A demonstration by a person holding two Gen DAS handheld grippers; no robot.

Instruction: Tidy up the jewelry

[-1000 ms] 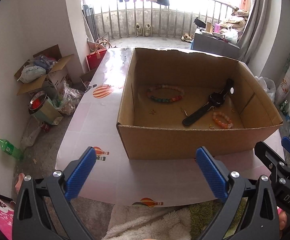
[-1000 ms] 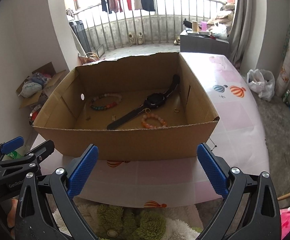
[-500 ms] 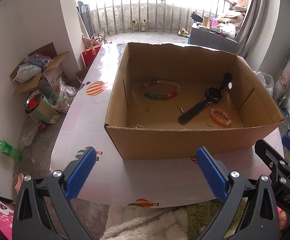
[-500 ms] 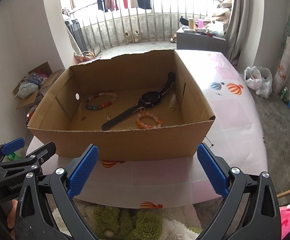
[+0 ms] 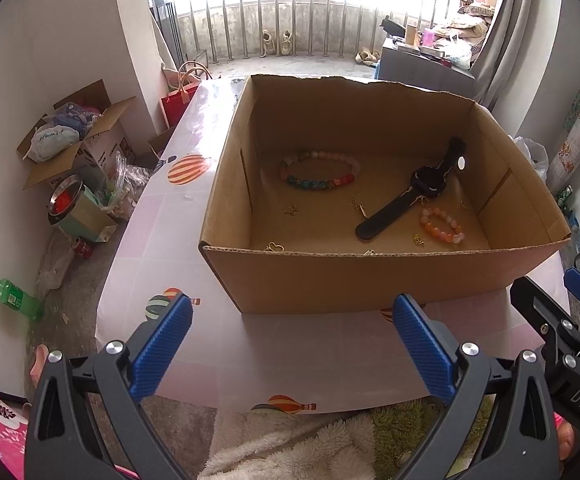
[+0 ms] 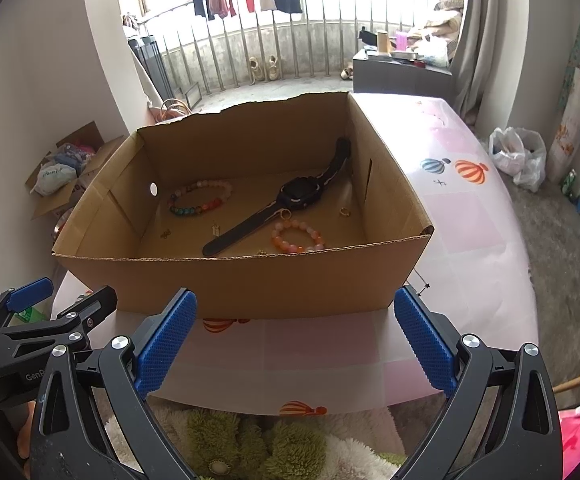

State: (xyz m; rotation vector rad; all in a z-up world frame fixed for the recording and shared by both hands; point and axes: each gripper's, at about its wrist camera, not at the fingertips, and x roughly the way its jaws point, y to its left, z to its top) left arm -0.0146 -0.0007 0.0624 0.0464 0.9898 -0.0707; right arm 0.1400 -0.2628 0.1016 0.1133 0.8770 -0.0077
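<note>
An open cardboard box (image 5: 370, 284) (image 6: 229, 280) stands on the table. Inside lie a multicoloured bead bracelet (image 5: 320, 170) (image 6: 201, 198), a black watch (image 5: 414, 192) (image 6: 285, 204), an orange-pink bead bracelet (image 5: 441, 225) (image 6: 297, 237), a gold ring (image 6: 344, 211) and several small gold charms (image 5: 290, 210). My left gripper (image 5: 292, 344) is open and empty, above the table's near edge in front of the box. My right gripper (image 6: 296, 336) is open and empty beside it, also short of the box.
The table (image 5: 298, 360) has a pink cloth with balloon prints. A fluffy rug (image 6: 249, 444) lies below its near edge. Floor clutter, a cardboard box (image 5: 73, 140) and a green bottle (image 5: 15, 292) sit at the left. A balcony railing is behind.
Both grippers have risen and pulled back a little, so more of the box floor shows. Their jaws stayed open. Nothing in the box moved.
</note>
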